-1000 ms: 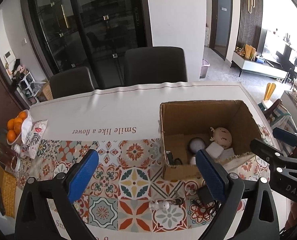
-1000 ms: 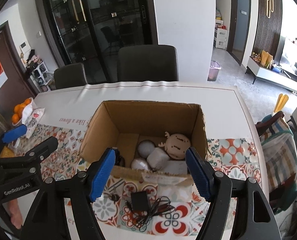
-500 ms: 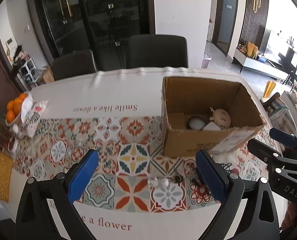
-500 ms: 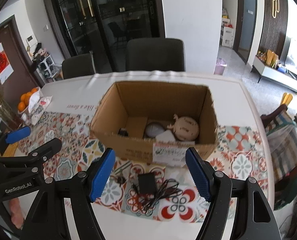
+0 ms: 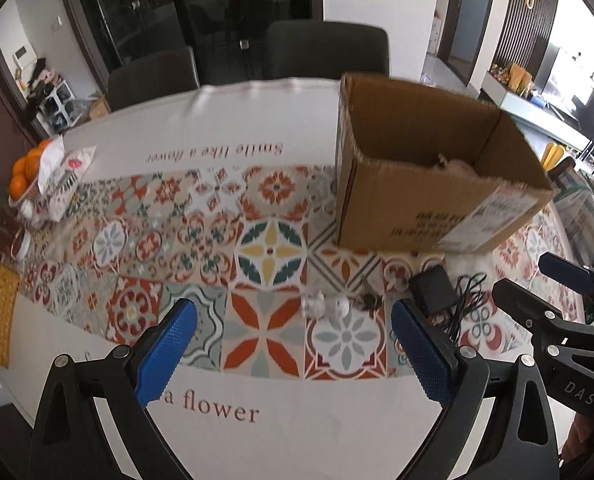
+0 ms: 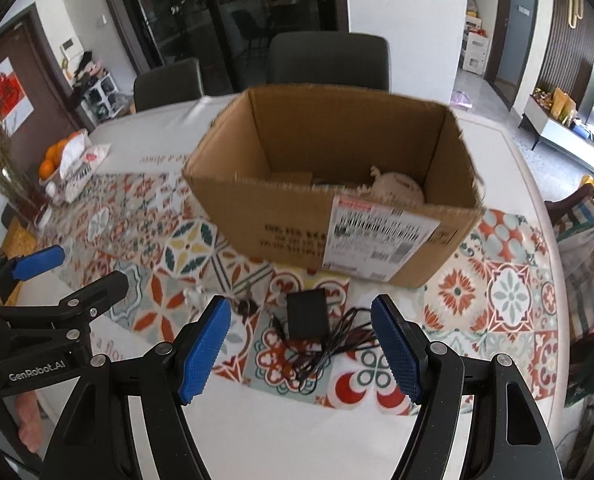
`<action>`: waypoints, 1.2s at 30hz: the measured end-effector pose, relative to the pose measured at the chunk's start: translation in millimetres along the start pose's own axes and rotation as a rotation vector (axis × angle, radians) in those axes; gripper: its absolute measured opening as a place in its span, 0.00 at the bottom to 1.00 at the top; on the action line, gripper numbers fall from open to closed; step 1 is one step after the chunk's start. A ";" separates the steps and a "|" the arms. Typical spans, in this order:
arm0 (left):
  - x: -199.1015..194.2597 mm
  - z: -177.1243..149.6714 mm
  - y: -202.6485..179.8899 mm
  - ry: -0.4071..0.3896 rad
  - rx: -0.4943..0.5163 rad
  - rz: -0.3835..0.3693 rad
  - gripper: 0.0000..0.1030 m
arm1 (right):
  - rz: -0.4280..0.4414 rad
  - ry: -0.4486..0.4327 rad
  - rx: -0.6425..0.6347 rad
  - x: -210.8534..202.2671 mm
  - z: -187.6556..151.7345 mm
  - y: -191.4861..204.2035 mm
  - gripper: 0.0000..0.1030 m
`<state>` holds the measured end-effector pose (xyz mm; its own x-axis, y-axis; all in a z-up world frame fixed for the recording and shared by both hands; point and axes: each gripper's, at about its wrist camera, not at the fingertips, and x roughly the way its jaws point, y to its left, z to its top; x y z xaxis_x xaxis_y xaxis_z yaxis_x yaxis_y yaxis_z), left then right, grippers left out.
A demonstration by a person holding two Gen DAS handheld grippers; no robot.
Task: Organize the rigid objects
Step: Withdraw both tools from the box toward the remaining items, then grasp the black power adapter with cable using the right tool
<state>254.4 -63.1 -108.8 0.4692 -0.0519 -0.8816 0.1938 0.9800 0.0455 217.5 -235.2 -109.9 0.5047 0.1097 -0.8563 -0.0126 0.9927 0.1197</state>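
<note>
In the left wrist view, oranges (image 5: pixel 24 172) sit in a bag at the far left edge, on a table (image 5: pixel 233 120) covered with a patterned tile-print cloth (image 5: pixel 273 256). At lower centre the left gripper (image 5: pixel 293 340) hangs over the cloth with its blue pads spread wide and nothing between them. Just above its right pad lie two small clear-white pieces (image 5: pixel 325 306), a small dark item (image 5: pixel 371 301) and a black power adapter (image 5: pixel 433 288) with its tangled cable (image 5: pixel 465 300). The open cardboard box (image 5: pixel 429 188) stands in the upper right, just behind the adapter.

In the right wrist view, the left gripper shows at the left edge. The cardboard box (image 6: pixel 337 188) fills the centre, a round beige toy (image 6: pixel 397 190) lying inside against its right wall. Below it, the power adapter (image 6: pixel 307 314) rests on the cloth just beside the box, its cable (image 6: pixel 337 340) spilling to the right. The right gripper (image 6: pixel 303 350) hovers at lower centre, released, its pads framing adapter and cable without touching them.
</note>
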 end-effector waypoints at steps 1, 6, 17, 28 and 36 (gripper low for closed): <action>3.2 -2.7 0.0 0.010 0.000 0.002 0.96 | 0.002 0.010 -0.009 4.1 -3.1 1.3 0.70; 21.8 -16.1 1.5 0.064 -0.004 0.022 0.96 | 0.001 0.048 -0.036 18.9 -9.4 3.6 0.70; 51.5 -24.1 2.8 0.126 -0.010 0.045 0.96 | 0.012 0.116 -0.102 60.1 -7.8 11.0 0.67; 77.4 -25.4 -3.5 0.158 0.012 0.073 0.96 | -0.004 0.196 -0.133 106.9 -12.2 11.9 0.58; 90.9 -22.2 -7.8 0.181 0.009 0.072 0.96 | -0.017 0.231 -0.134 130.2 -13.5 7.1 0.55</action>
<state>276.4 -71.2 -199.7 0.3195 0.0547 -0.9460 0.1731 0.9782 0.1151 271.5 -213.2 -227.3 0.2952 0.0861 -0.9515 -0.1279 0.9905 0.0499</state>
